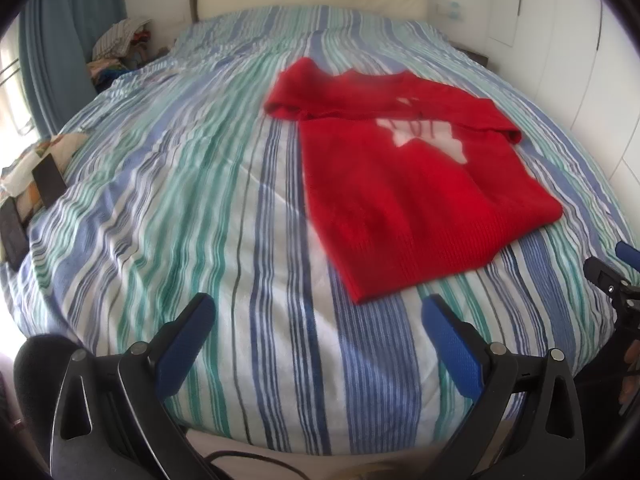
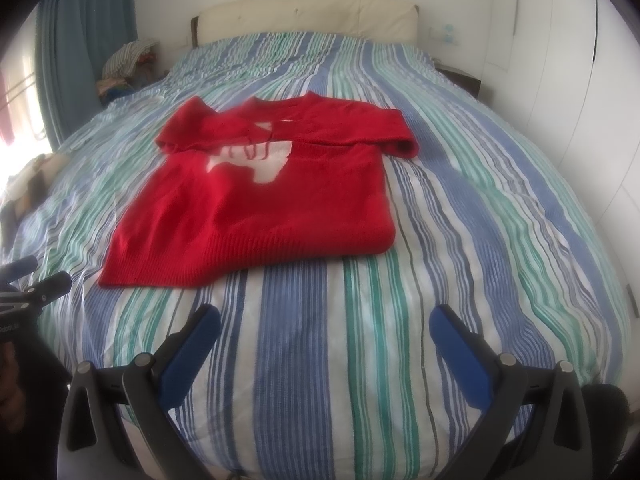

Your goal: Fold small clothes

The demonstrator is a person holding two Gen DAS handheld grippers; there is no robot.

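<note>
- Left gripper and right gripper: jaws spread wide, holding nothing, short of the hem.
- Red sweater flat mid-bed, both sleeves folded across the chest.
- Risk: thick fuzzy knit slipping out of a shallow pinch; sleeves sliding loose on lift.
- Risk: snagging the soft, puffy striped duvet along with the ribbed hem.

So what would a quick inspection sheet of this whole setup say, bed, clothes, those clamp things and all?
Surface: bed with striped duvet, rumpled.
Job's things: red knitted sweater with white motif, lying flat, sleeves folded across the chest.
Clutter: pile of clothes beside the bed's far left corner; dark flat items at the left edge.
Grippers: left gripper and right gripper both open, holding nothing, hovering short of the sweater.
Cables: one dark cable below the left gripper.
Surroundings: cream headboard, blue curtain, white wardrobe doors.
</note>
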